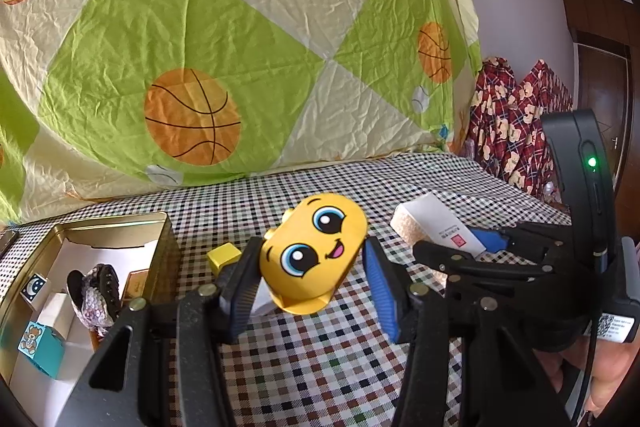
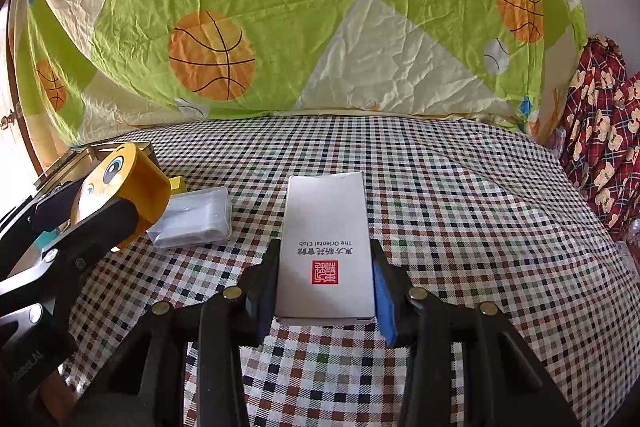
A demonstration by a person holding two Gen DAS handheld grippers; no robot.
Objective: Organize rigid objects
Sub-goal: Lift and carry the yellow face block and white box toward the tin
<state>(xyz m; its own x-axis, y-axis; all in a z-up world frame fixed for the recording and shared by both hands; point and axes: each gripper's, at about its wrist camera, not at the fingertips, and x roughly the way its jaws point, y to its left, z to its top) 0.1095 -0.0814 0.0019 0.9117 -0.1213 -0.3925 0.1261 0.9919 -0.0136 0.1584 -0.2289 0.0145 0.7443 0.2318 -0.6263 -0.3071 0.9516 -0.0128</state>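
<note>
My left gripper is shut on a yellow toy block with a cartoon face and holds it above the checkered cloth; the block also shows in the right wrist view. My right gripper is shut on a white carton with a red seal, also seen at the right of the left wrist view. A gold tin box stands at the left and holds small boxes and a dark sequined item. A small yellow cube lies behind the left fingers.
A clear plastic case lies on the checkered cloth left of the carton. A basketball-print quilt rises behind. Red plaid fabric is piled at the right.
</note>
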